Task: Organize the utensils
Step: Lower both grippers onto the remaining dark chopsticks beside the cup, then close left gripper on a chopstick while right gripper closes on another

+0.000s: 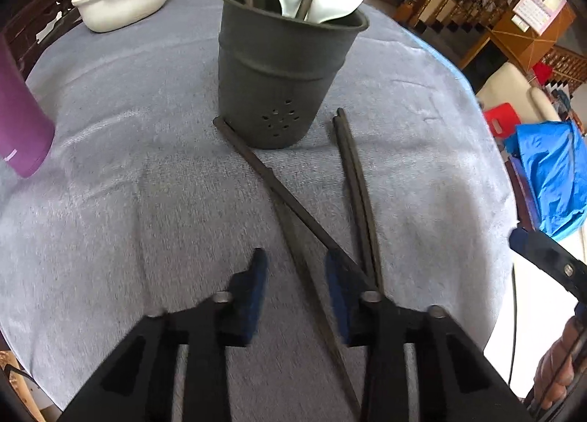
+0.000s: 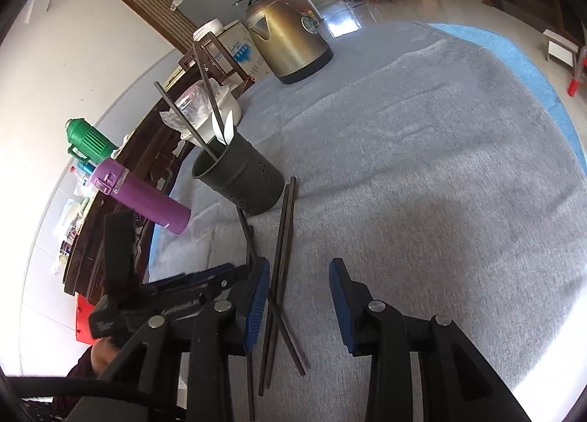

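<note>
We are at the pickup step. Our left tool [image 1: 297, 268] straddles one long dark chopstick [image 1: 290, 202] lying on the grey-cloth counter [image 1: 110, 202], pads narrowed but not yet pressing it. The right tool [image 2: 299, 275] hovers part-open and empty near the paired dark chopsticks [image 2: 282, 238]. Next we pinch, lift and drop it into the dark perforated utensil cup [image 1: 282, 66] just beyond.

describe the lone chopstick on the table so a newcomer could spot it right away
Find the dark grey utensil holder on the grey tablecloth. The lone chopstick starts at its base and runs diagonally toward the camera. Unlike the two chopsticks lying side by side, it lies alone and crosses them.
</note>
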Motion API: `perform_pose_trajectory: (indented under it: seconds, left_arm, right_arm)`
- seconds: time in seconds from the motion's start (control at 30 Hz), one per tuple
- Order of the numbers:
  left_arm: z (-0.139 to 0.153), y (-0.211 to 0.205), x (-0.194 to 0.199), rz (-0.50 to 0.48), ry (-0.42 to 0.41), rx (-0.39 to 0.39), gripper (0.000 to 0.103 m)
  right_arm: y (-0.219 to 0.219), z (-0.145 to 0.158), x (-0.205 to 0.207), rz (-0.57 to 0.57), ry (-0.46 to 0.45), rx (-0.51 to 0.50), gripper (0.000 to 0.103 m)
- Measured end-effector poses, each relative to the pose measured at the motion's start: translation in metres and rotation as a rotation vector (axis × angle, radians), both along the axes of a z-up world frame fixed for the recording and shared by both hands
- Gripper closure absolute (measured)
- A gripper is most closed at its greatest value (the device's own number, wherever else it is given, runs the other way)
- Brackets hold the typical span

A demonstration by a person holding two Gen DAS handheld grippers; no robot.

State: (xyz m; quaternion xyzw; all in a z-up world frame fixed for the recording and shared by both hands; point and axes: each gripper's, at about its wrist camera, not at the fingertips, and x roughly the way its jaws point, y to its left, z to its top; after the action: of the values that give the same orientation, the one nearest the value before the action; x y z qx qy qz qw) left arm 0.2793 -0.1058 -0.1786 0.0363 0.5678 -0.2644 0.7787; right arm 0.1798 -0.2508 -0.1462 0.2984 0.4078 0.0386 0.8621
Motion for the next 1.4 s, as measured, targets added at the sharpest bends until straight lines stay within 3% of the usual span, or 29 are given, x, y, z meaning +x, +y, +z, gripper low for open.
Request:
perform_pose_trajectory:
  seconds: [0.1, 0.4, 0.63, 0.77, 0.9, 1.13, 1.27, 1.4]
  left_arm:
    - [-0.001, 0.001, 0.004, -0.007, -0.012, 0.020, 0.093]
    - [0.004, 0.036, 0.009, 0.017, -0.005, 0.032, 0.096]
    - [0.007, 0.076, 0.010, 0.080, 0.005, 0.021, 0.096]
    - [0.011, 0.092, 0.008, 0.092, 0.008, -0.004, 0.095]
    - [0.017, 0.110, 0.008, 0.102, 0.018, -0.025, 0.095]
    - [0.021, 0.127, 0.017, 0.118, 0.044, -0.057, 0.095]
    - [0.021, 0.122, 0.027, 0.111, 0.052, -0.062, 0.095]
    - [0.020, 0.118, 0.039, 0.108, 0.056, -0.057, 0.094]
  right_arm:
    - [0.002, 0.002, -0.002, 0.014, -0.011, 0.002, 0.066]
    - [0.024, 0.003, 0.011, 0.118, -0.028, 0.000, 0.066]
    - [0.056, -0.005, 0.054, 0.237, -0.008, 0.008, 0.066]
    - [0.082, -0.011, 0.084, 0.288, -0.008, -0.056, 0.066]
    - [0.101, -0.033, 0.107, 0.308, 0.065, -0.132, 0.066]
    - [0.120, -0.057, 0.114, 0.324, 0.161, -0.180, 0.095]
    - [0.123, -0.060, 0.112, 0.311, 0.227, -0.110, 0.097]
    - [0.130, -0.058, 0.113, 0.334, 0.265, -0.112, 0.095]
